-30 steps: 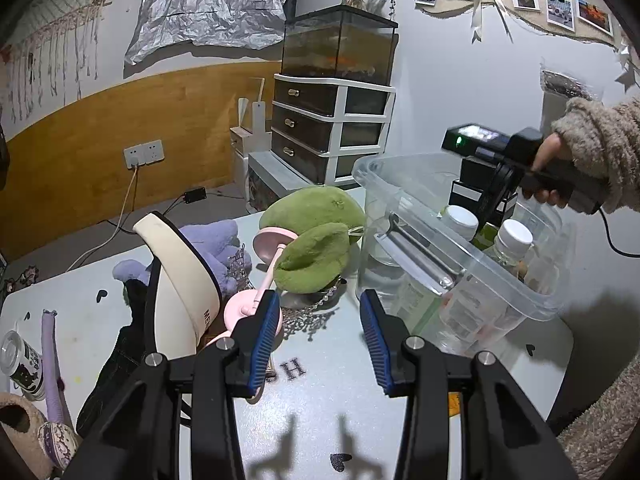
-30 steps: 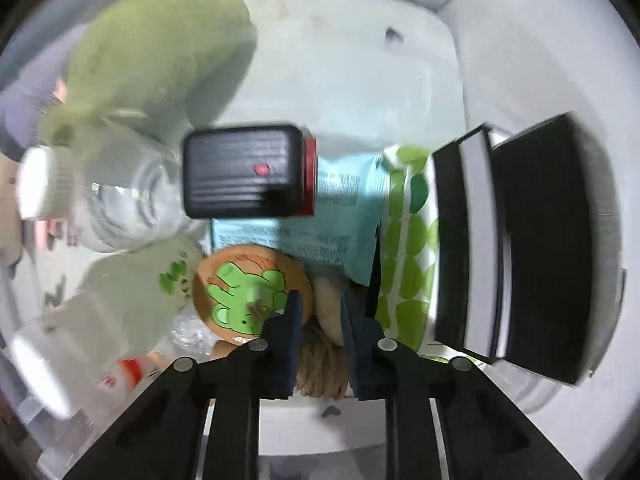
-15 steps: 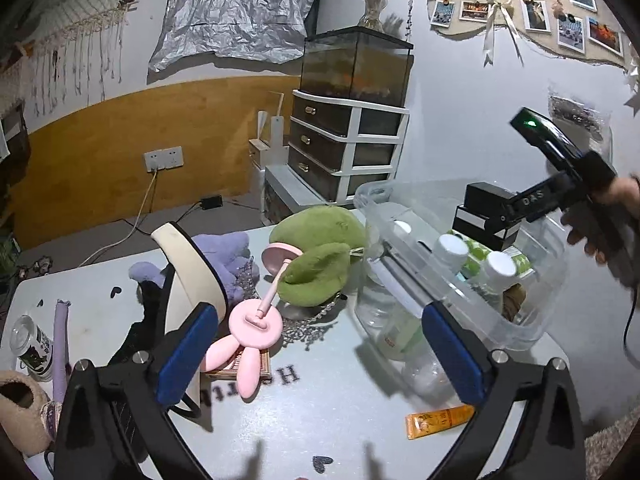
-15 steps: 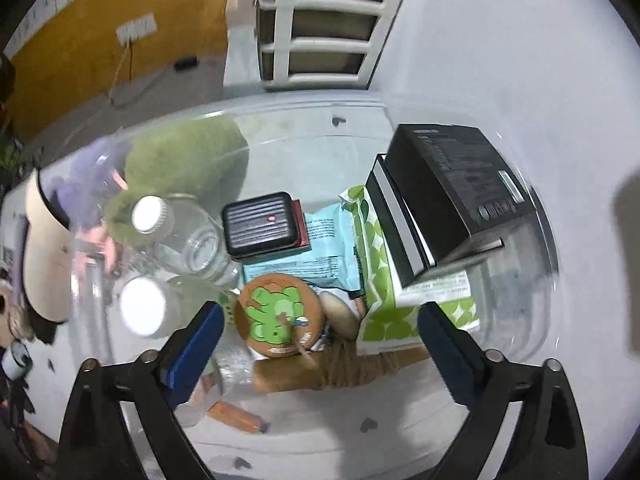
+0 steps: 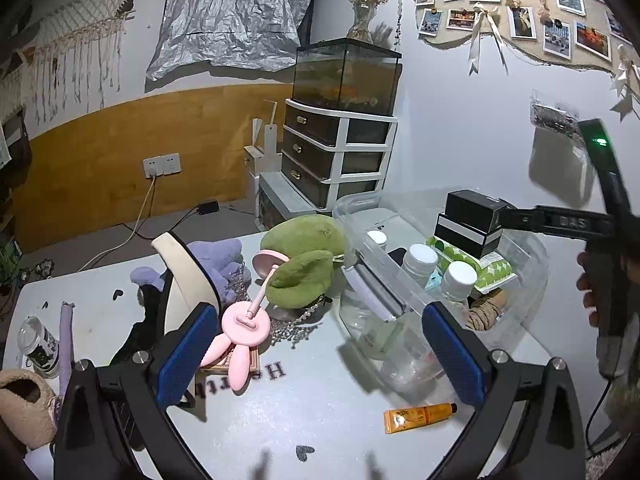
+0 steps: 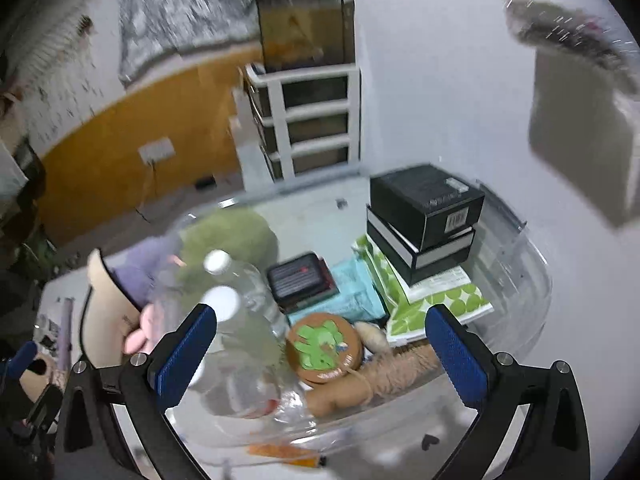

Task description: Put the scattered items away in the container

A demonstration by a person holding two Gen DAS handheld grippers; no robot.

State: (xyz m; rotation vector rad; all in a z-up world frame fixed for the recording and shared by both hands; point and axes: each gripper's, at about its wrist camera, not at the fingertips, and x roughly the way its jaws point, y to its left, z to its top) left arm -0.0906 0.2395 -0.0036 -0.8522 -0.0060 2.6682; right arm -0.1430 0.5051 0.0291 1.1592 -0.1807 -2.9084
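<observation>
White tabletop point(image 5: 328, 412): clear bin point(image 5: 524, 280) at the right already held boxes, bottles and a rope coil, while orange tube point(image 5: 420, 417), pink stand point(image 5: 245, 326), green plush point(image 5: 302, 256) and cap point(image 5: 186, 280) remained outside; left hand-held gripper point(image 5: 320, 356) and right hand-held gripper point(image 6: 320, 356) both spread, empty.

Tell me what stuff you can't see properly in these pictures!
- Clear plastic storage bin: in the left wrist view its near wall hides the lower contents; only the white bottle caps show clearly.
- Orange tube: in the right wrist view it is smeared behind the bin's front wall.
- Black garment: in the left wrist view, mostly hidden behind the cream cap and the left gripper.
- Wall photos: too small to read.
</observation>
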